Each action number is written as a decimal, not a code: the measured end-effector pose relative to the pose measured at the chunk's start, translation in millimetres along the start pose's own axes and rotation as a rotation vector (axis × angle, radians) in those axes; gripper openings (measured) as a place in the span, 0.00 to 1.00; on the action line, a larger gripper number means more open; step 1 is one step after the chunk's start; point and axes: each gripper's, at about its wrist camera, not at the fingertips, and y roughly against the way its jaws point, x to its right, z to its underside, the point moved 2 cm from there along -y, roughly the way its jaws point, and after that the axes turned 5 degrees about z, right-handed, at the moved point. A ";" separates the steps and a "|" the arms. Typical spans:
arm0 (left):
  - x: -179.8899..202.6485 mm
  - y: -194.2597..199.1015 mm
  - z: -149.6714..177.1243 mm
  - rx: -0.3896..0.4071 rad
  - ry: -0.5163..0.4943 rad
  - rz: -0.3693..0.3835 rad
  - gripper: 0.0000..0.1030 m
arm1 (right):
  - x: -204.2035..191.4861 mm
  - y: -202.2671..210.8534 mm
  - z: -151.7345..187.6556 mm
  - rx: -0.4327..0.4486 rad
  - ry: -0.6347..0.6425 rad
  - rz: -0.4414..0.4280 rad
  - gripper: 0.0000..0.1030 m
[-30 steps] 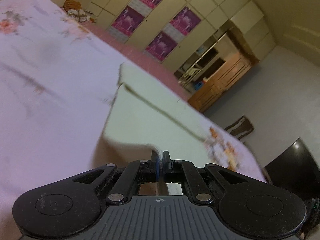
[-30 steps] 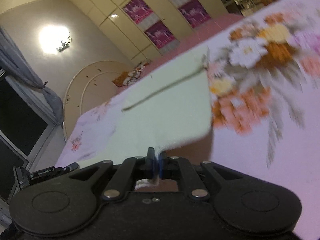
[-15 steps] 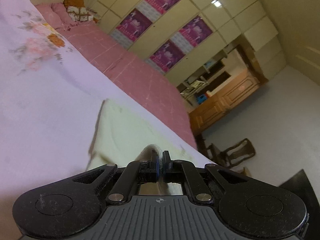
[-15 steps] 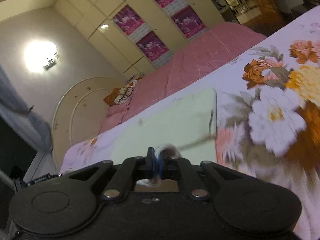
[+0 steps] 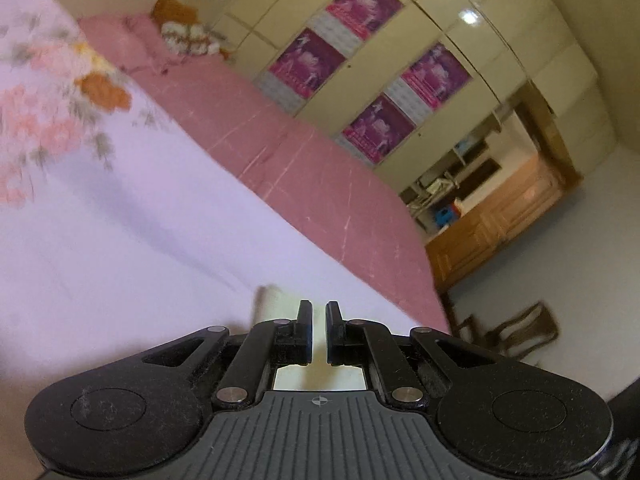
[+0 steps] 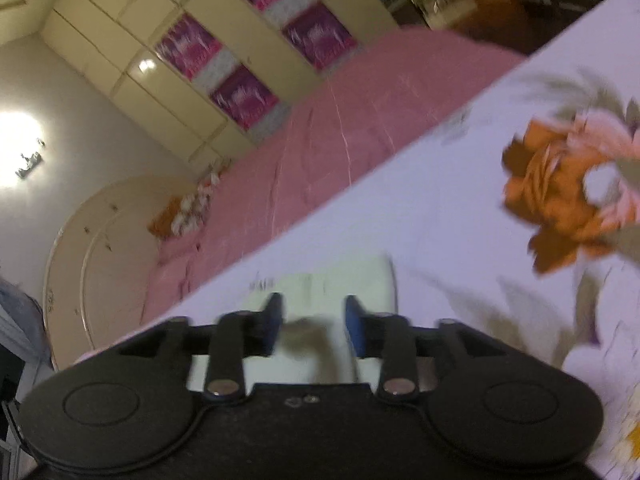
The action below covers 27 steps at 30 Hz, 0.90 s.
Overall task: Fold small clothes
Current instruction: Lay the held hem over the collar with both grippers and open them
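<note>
A pale green garment [image 5: 276, 300] lies on the lilac floral bedsheet [image 5: 120, 240], mostly hidden under my left gripper [image 5: 319, 312], whose jaws stand slightly apart with nothing between them. In the right wrist view the same garment [image 6: 360, 284] lies flat under my right gripper [image 6: 314, 316], which is open wide; a blurred fold of cloth sits between its fingers [image 6: 354, 320], not clamped.
A pink bed cover [image 5: 300, 168] stretches behind the sheet, with pillows [image 5: 184, 36] at its head. A wardrobe with purple posters [image 5: 360, 64] lines the wall. A wooden cabinet [image 5: 504, 216] and a chair [image 5: 516, 332] stand on the floor beyond the bed.
Both grippers carried the garment edge forward and down to the bed, then opened and let it go. The right one opened wider than the left.
</note>
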 end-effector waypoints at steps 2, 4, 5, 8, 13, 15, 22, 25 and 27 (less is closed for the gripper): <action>5.1 -10.6 1.4 -0.050 -0.102 -0.026 0.04 | -3.3 3.2 2.0 0.012 0.091 0.012 0.37; 14.6 -22.4 3.8 -0.089 -0.183 -0.029 0.04 | -6.7 -0.9 4.5 -0.006 0.154 0.016 0.35; 19.2 -27.0 5.3 -0.104 -0.218 -0.029 0.04 | -8.2 -3.9 4.5 -0.015 0.175 0.019 0.35; 32.1 -37.9 6.1 -0.143 -0.280 -0.047 0.05 | -18.3 -13.4 10.3 -0.040 0.237 0.033 0.35; 56.3 -40.9 5.2 -0.132 -0.389 -0.058 0.60 | -37.4 -24.3 17.0 -0.086 0.334 0.075 0.25; 61.6 -42.6 5.2 -0.142 -0.410 -0.056 0.59 | -42.1 -26.3 19.8 -0.092 0.371 0.096 0.20; 75.7 -48.0 2.8 -0.190 -0.534 -0.072 0.14 | -55.0 -25.7 28.0 -0.075 0.457 0.136 0.06; 78.7 -44.7 2.0 -0.168 -0.559 -0.072 0.02 | -59.6 -23.3 31.1 -0.063 0.496 0.148 0.04; 83.6 -29.9 -2.5 -0.079 -0.539 -0.060 0.02 | -61.2 -20.8 28.2 -0.035 0.512 0.159 0.04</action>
